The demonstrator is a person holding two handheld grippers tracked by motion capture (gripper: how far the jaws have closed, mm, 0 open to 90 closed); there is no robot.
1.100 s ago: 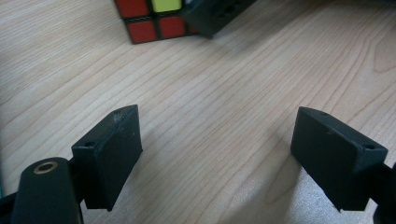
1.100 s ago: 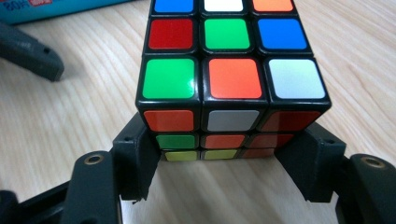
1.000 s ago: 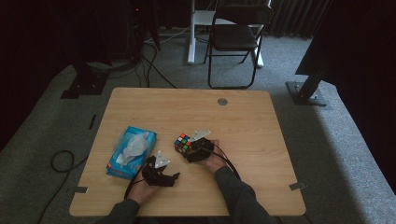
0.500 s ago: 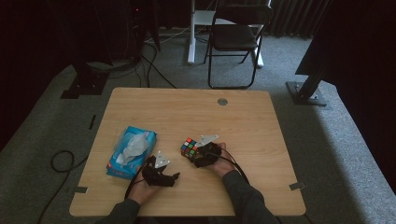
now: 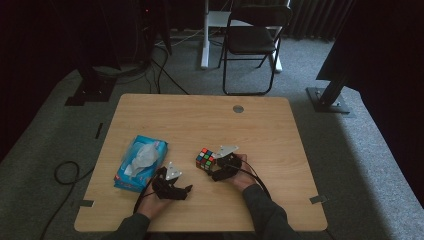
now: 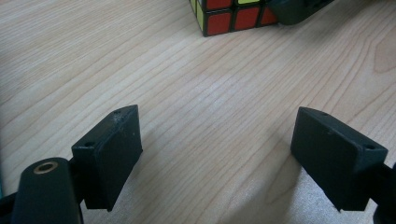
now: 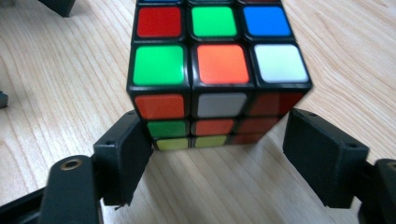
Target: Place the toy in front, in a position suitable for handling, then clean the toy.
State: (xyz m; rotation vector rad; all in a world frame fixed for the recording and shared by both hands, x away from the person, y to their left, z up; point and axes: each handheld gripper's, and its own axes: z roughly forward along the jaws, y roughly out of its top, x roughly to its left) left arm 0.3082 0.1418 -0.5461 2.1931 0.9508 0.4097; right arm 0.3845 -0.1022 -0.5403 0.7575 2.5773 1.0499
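Note:
A scrambled Rubik's cube (image 5: 204, 158) rests on the wooden table (image 5: 200, 120), near the middle of its front half. My right gripper (image 5: 215, 169) is just to its right, open. In the right gripper view the cube (image 7: 212, 65) stands flat on the wood, and my right gripper (image 7: 212, 126) has its jaws spread beside the cube's near lower corners. My left gripper (image 5: 186, 190) lies near the front edge, left of the cube. In the left gripper view it (image 6: 215, 116) is open over bare wood, with the cube (image 6: 224, 16) a short way ahead.
A blue tissue pack (image 5: 140, 162) lies on the table's left side, beside my left hand. A round grommet (image 5: 238, 108) sits near the far edge. A folding chair (image 5: 252, 40) stands beyond the table.
The right hand and gripper have shifted a little to the right and toward the front edge. The cube has moved slightly right with them. The left gripper has stayed put.

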